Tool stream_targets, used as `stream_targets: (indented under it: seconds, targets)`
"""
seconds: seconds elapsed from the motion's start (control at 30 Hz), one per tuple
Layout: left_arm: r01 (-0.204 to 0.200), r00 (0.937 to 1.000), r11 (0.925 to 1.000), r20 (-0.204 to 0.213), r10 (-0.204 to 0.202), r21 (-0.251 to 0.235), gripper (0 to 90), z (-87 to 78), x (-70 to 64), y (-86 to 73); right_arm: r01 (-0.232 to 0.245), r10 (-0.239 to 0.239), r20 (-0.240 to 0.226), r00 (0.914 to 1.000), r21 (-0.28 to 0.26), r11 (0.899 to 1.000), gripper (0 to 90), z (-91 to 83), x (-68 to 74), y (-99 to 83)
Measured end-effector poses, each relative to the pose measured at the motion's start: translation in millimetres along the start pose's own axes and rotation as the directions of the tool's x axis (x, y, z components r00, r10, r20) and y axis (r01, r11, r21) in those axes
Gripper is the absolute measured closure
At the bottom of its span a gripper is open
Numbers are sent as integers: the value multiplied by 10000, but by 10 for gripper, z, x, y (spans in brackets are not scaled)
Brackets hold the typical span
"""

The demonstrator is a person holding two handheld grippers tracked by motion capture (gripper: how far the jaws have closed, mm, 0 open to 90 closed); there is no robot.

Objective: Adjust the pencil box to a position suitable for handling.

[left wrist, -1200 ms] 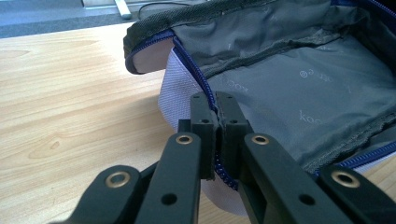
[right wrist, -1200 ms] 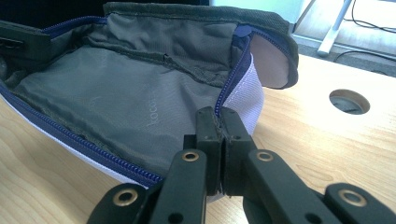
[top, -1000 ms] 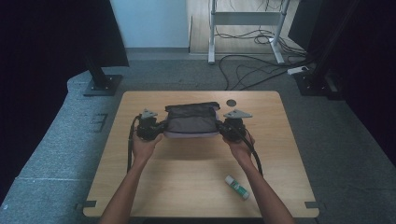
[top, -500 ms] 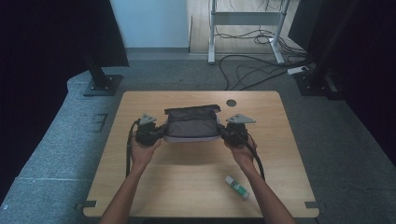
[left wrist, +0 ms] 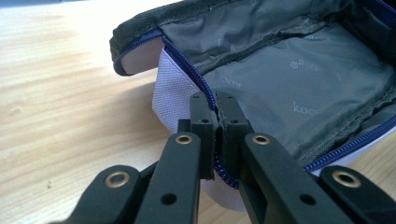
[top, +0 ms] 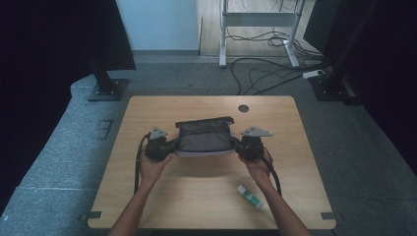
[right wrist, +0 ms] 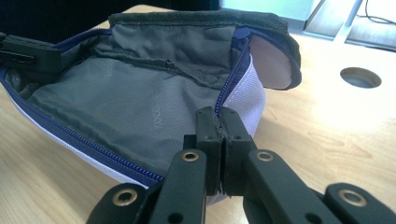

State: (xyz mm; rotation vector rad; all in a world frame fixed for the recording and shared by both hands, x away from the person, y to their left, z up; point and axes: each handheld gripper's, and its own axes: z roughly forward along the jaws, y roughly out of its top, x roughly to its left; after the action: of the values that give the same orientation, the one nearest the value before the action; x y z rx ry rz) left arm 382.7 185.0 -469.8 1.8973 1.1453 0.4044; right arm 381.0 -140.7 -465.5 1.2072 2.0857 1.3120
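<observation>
On the one table (top: 147,196) are one open pouch (top: 204,137), one glue stick (top: 250,196) and two tongs.

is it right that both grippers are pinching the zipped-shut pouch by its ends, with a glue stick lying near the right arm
Not quite: the pouch is unzipped and open; the left gripper view shows its grey lining. The left gripper and right gripper do pinch its ends, and the glue stick lies there.

Matte black grippers (top: 173,146) with brass-ringed screw holes, grey three-cornered top plates, trailing black cables; bare forearms.
</observation>
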Motion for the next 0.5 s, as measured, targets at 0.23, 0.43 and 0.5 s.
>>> stream_targets:
  seconds: [0.23, 0.43, 0.5]
  targets:
    - [68, 10000, 9993, 7, -68, 355, 872, 101, 12, -123, -106, 106, -1, 9999, 392, 9992, 875, 81, -13, -143]
    - [5, 10000, 9976, -25, -3, 696, 870, 189, 8, -187, -129, 128, 19, 9999, 776, 9969, 874, 144, -33, -218]
    - [85, 10000, 9970, 7, -86, 769, 869, 216, 16, -211, -157, 159, -9, 9999, 846, 9963, 874, 159, -43, -250]
